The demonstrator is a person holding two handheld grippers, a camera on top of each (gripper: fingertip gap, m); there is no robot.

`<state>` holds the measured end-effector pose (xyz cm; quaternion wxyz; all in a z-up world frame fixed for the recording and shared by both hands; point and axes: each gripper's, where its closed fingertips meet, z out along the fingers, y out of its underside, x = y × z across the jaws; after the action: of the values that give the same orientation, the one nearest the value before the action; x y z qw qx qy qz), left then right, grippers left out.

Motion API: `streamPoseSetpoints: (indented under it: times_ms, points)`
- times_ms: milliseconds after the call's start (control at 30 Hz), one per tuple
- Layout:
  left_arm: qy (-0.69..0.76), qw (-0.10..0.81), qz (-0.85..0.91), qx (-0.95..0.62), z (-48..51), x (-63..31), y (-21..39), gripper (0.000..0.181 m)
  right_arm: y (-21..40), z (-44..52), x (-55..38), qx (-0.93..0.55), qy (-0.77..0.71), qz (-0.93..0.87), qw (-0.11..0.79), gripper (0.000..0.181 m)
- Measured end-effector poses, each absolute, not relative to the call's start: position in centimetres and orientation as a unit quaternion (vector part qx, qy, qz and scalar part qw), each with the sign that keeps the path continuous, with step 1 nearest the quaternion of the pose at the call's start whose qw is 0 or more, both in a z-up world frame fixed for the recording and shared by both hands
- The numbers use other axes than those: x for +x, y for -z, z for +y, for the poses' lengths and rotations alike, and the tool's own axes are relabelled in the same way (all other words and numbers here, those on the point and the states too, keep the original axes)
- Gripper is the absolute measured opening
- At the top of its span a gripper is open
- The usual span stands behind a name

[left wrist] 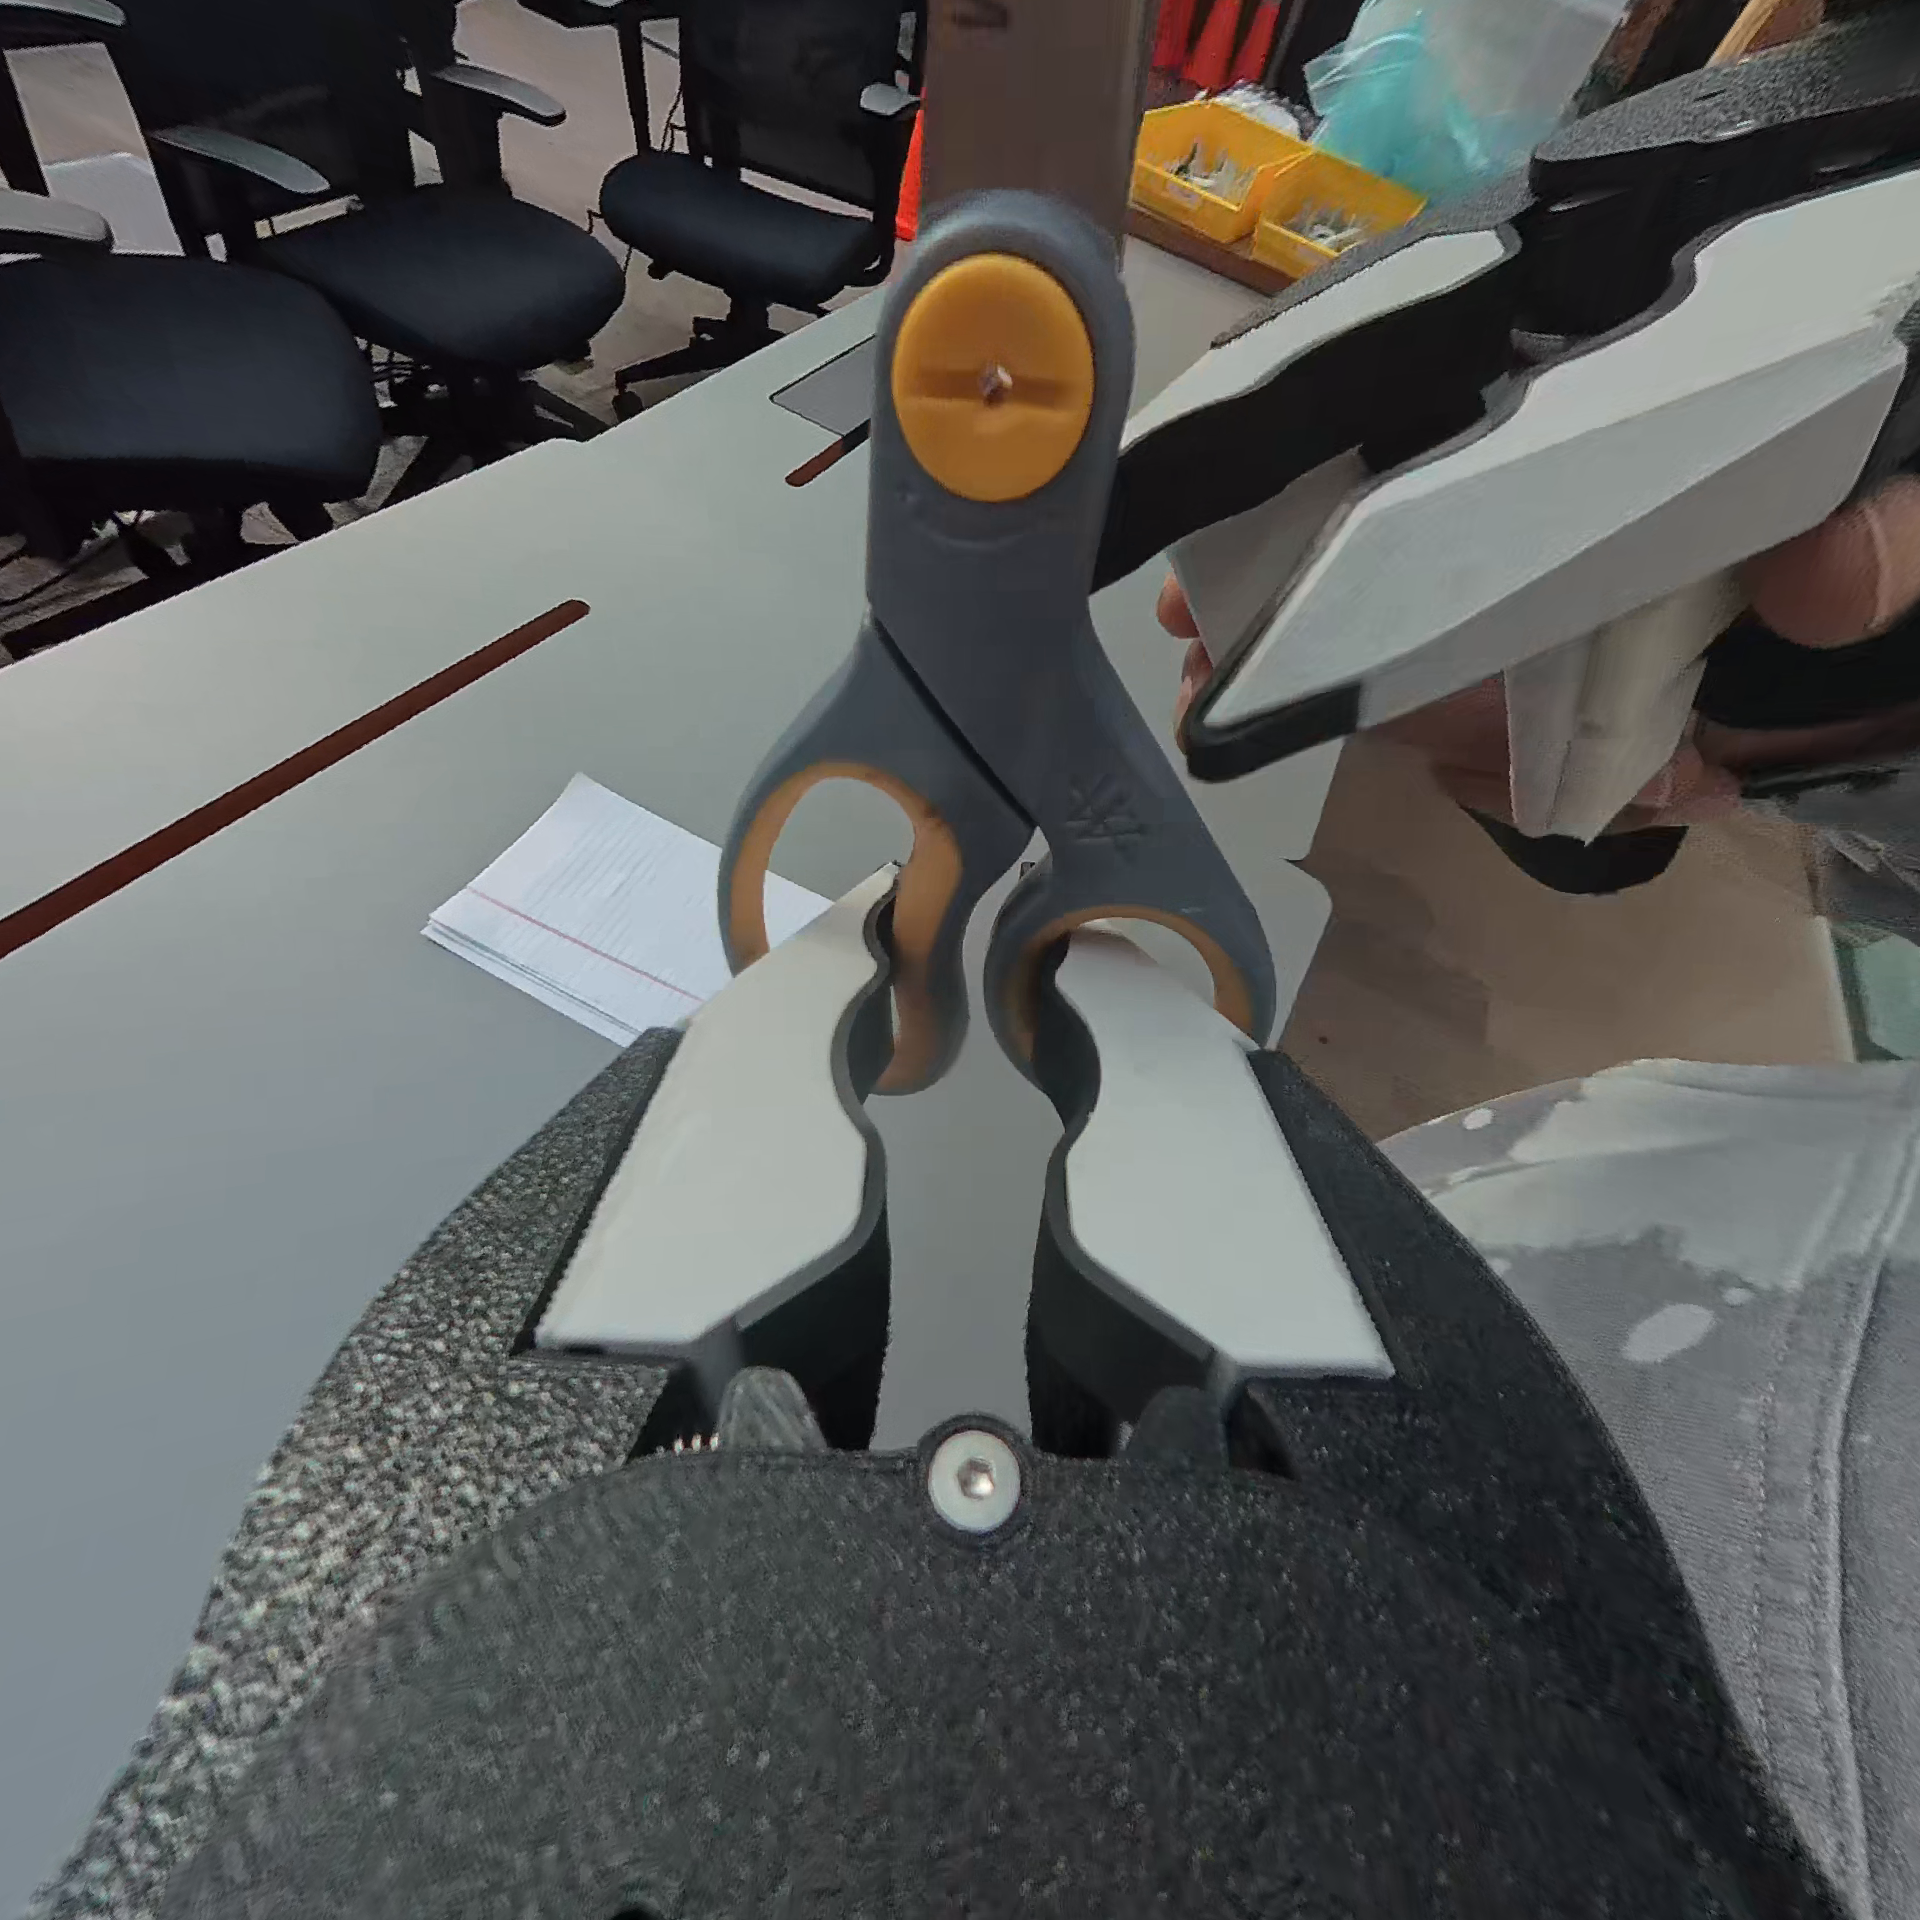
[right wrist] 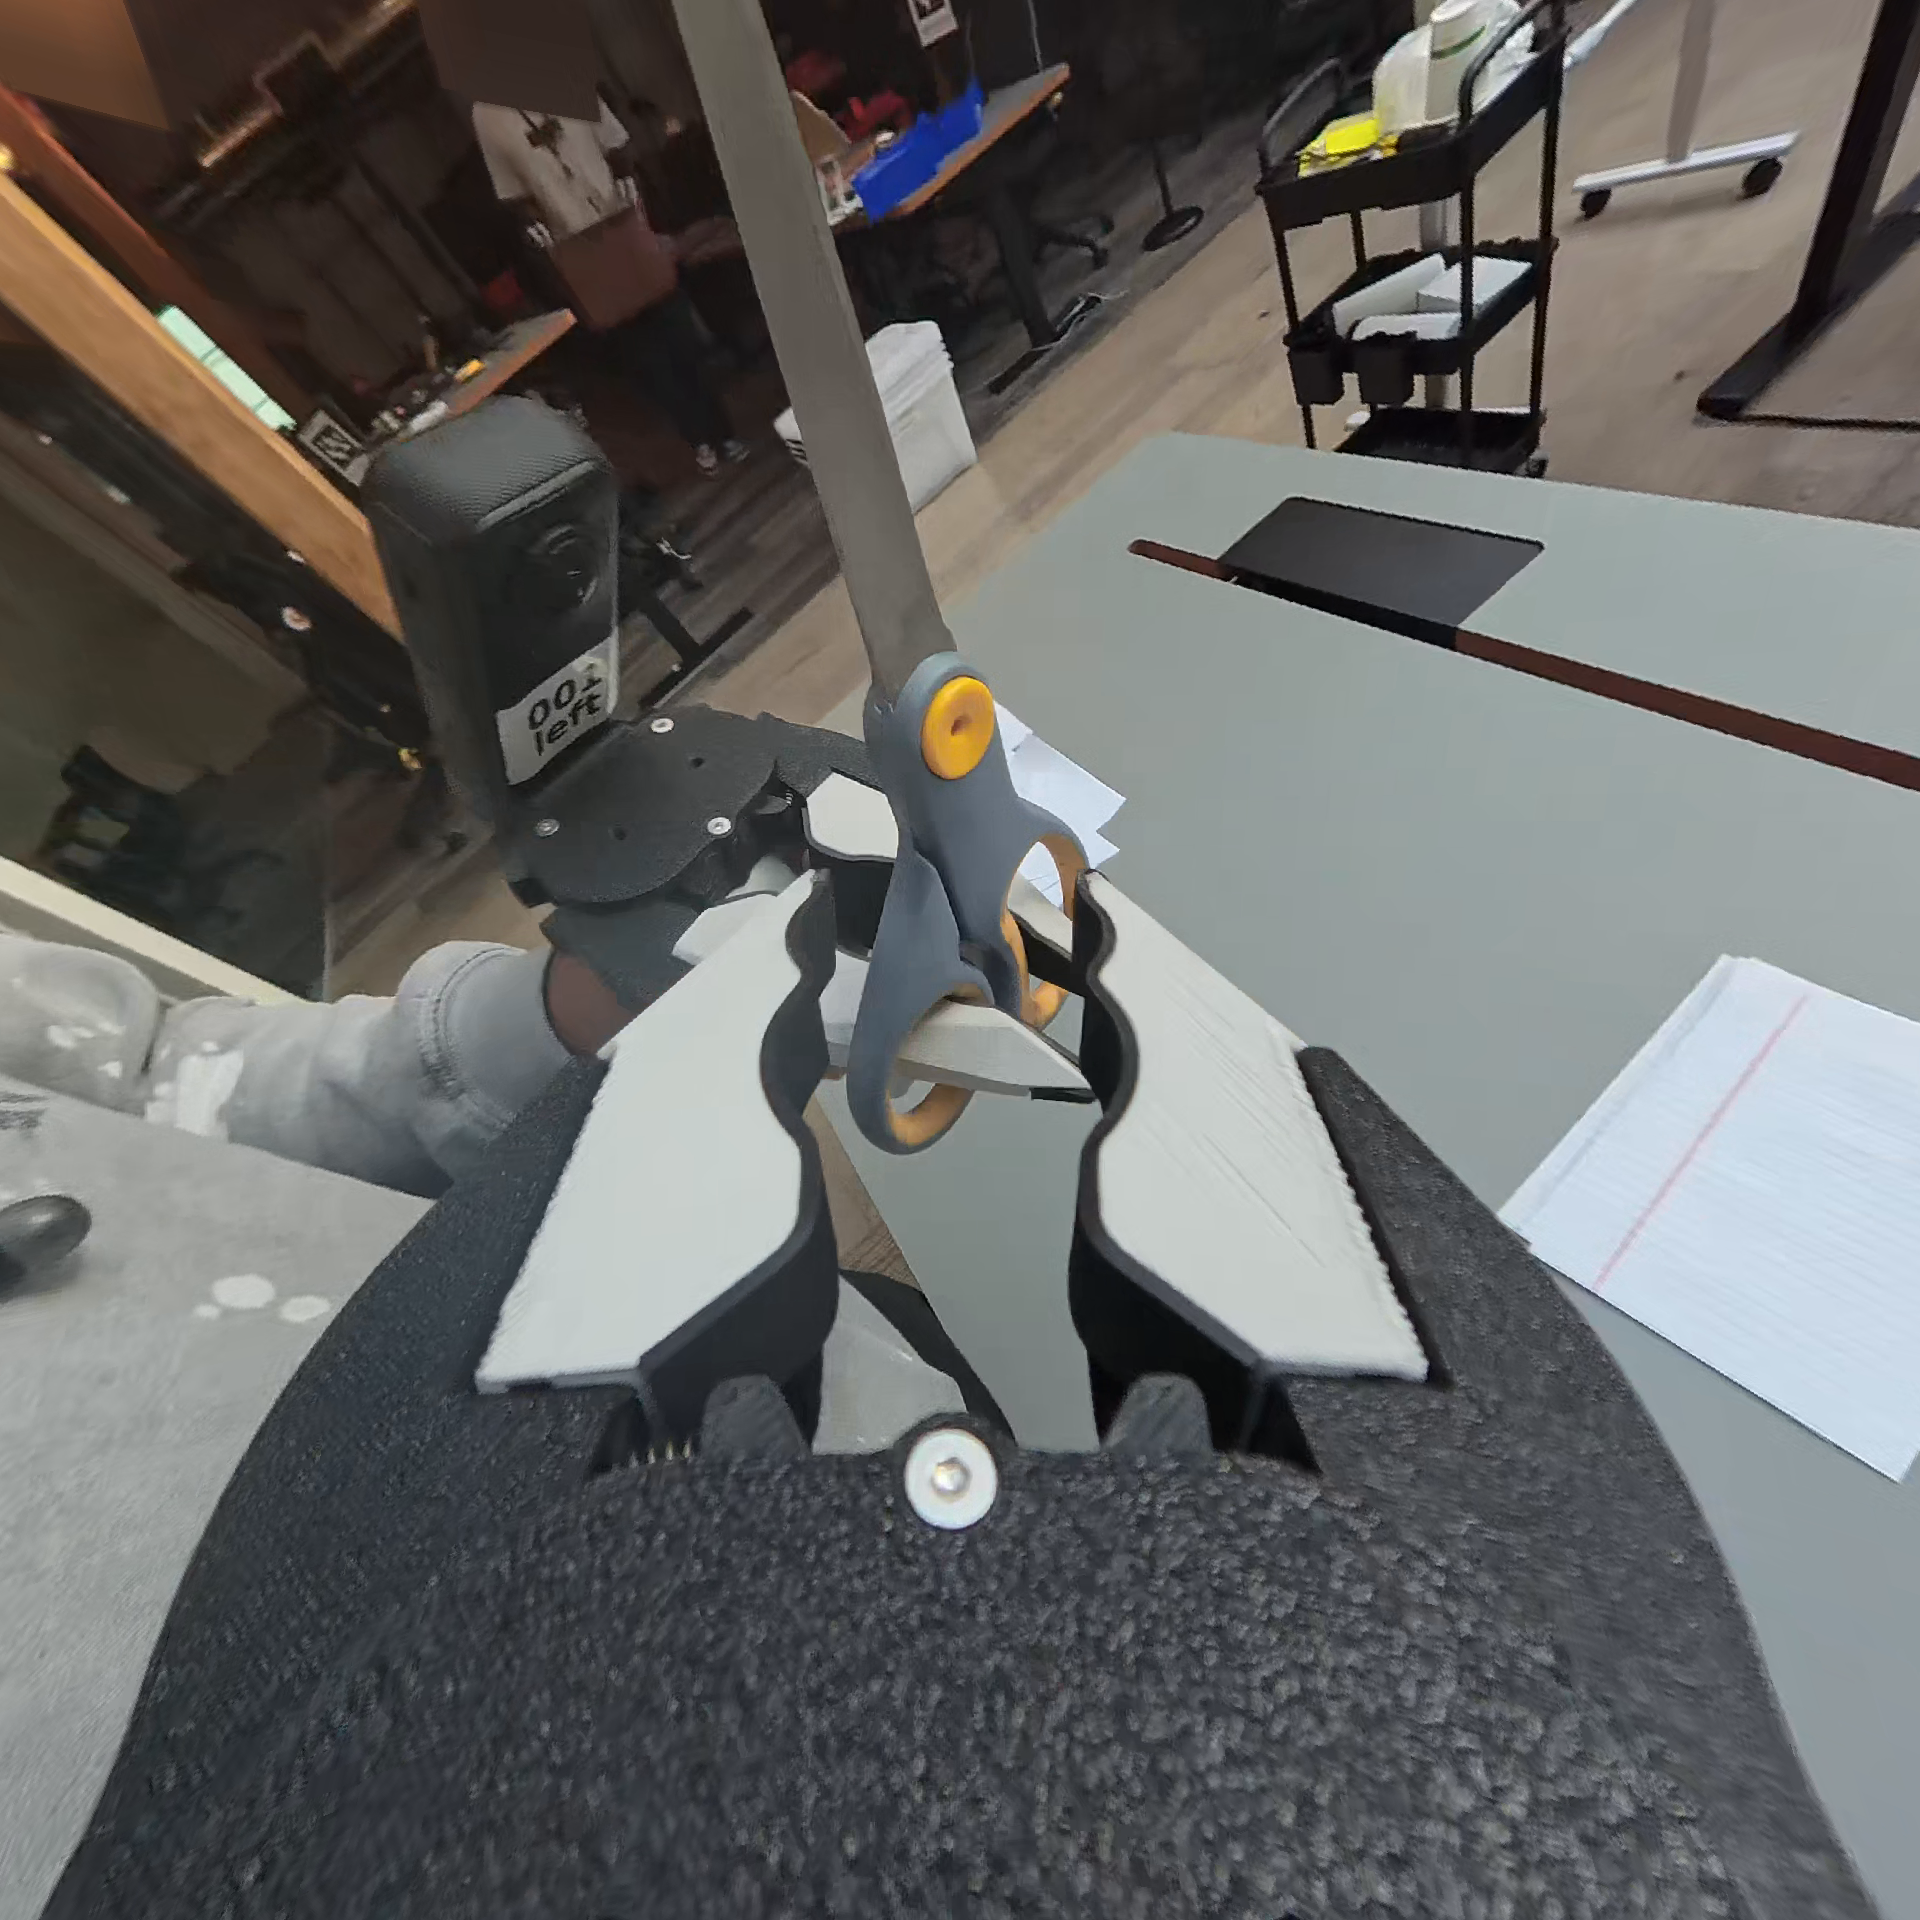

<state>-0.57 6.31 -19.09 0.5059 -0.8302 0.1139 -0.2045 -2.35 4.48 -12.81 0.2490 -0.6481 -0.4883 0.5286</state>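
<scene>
- Left wrist view, far left: office chairs point(left wrist: 187, 343) parked beyond the grey desk point(left wrist: 260, 1091); stack of lined paper point(left wrist: 582, 914) lying flat on the desk, just left of the tool.
- Centre: scissors point(left wrist: 997, 623) held upright, clear of the desk, orange pivot cap facing the camera, blades shut and running out of the top of the picture.
- Left gripper point(left wrist: 987, 914) threaded into the handle: one of its fingers in each orange-lined loop, closed in on the inner walls of the loops and so carrying the scissors.
- Right of centre: right gripper point(left wrist: 1184, 582) coming in from the upper right, tips reaching behind the shank. Contact not readable from here.
- Far right, background: yellow bins point(left wrist: 1216, 166).
- Right wrist view, left side: grey sleeve point(right wrist: 312, 1039), and above it the black camera block of the left gripper.
- Centre: right gripper's fingers spread apart, straddling the scissor handles, one on each side. Gap visible on the left side; touching or not on the right side cannot be told.
- Right: same paper stack on the desk, black cart point(right wrist: 1423, 260) on the floor beyond.
</scene>
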Motion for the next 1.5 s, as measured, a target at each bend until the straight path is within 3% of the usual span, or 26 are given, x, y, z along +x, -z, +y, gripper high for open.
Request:
streamPoseSetpoints:
  times_ms: [133,233,367,833,1000,1133,1200,1500]
  points:
    - [0.132,0.494,0.117,-0.852,7.4,-0.3,20.3,0.02,14.8,5.2,-3.1,-0.677,-0.48,-0.48,0.283,0.023]
    - [0.128,0.486,0.109,-0.857,7.6,-0.4,20.9,0.02,15.3,5.4,-3.1,-0.689,-0.515,-0.441,0.255,0.018]
    - [0.091,0.485,0.095,-0.865,8.0,-1.1,21.8,0.027,16.1,5.6,-3.6,-0.707,-0.531,-0.4,0.242,0.017]
    - [-0.002,0.468,0.104,-0.877,9.9,-3.3,24.1,0.023,17.9,6.2,-5.0,-0.734,-0.557,-0.322,0.217,0.022]
    - [0.094,0.477,0.118,-0.866,9.5,-1.6,24.4,0.022,18.4,6.4,-4.6,-0.704,-0.575,-0.38,0.172,0.022]
    - [0.122,0.468,0.116,-0.867,9.1,-1.3,24.9,0.021,20.0,5.8,-3.6,-0.702,-0.506,-0.47,0.172,0.026]
    - [0.135,0.461,0.111,-0.87,8.9,-1.4,25.2,0.021,20.9,4.9,-3.3,-0.704,-0.48,-0.497,0.165,0.02]
    - [0.119,0.442,0.094,-0.884,8.0,-2.6,27.6,0.026,23.5,4.0,-4.2,-0.753,-0.482,-0.425,0.139,0.015]
